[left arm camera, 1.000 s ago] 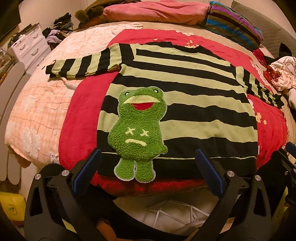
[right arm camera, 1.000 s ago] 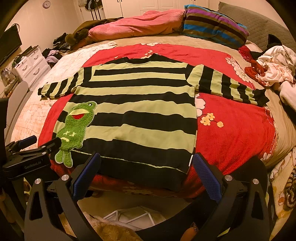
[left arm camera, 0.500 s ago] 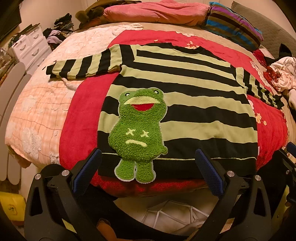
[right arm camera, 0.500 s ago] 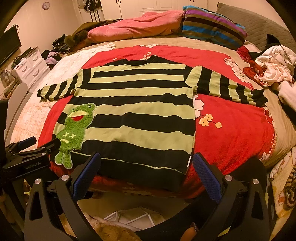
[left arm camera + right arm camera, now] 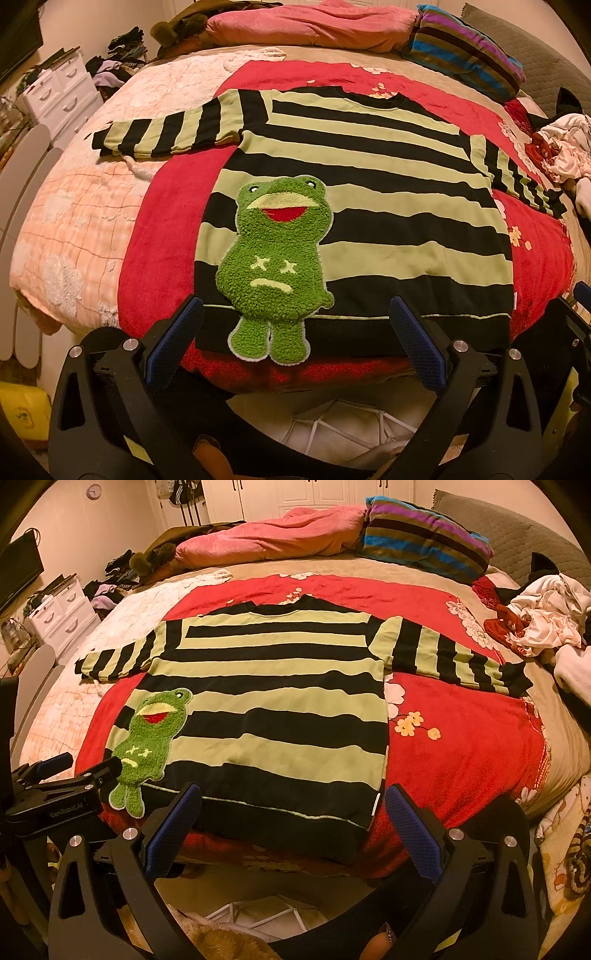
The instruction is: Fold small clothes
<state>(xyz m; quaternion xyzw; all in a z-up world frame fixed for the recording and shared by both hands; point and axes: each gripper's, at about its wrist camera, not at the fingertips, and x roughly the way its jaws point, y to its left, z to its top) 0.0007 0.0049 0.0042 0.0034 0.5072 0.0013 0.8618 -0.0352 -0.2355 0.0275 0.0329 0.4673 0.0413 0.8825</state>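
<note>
A black and pale-green striped sweater [image 5: 388, 192] [image 5: 277, 709] lies flat, front up, on a red blanket [image 5: 166, 229] [image 5: 461, 731], both sleeves spread out sideways. A fuzzy green frog patch [image 5: 277, 266] [image 5: 147, 746] sits at its lower left, legs hanging past the hem. My left gripper [image 5: 295, 332] stands open just short of the hem, in front of the frog, holding nothing. My right gripper [image 5: 291, 812] is open too, hovering before the hem's right half. The left gripper's fingers [image 5: 55, 766] show at the left edge of the right wrist view.
Pink bedding [image 5: 266, 539] and a striped pillow [image 5: 424, 542] lie at the bed's far end. A heap of loose clothes [image 5: 546, 620] sits at the right. White drawers [image 5: 59, 92] stand left of the bed. A white wire rack [image 5: 351, 424] is below the bed's near edge.
The sweater has not moved. Both grippers have shifted only slightly and stay open.
</note>
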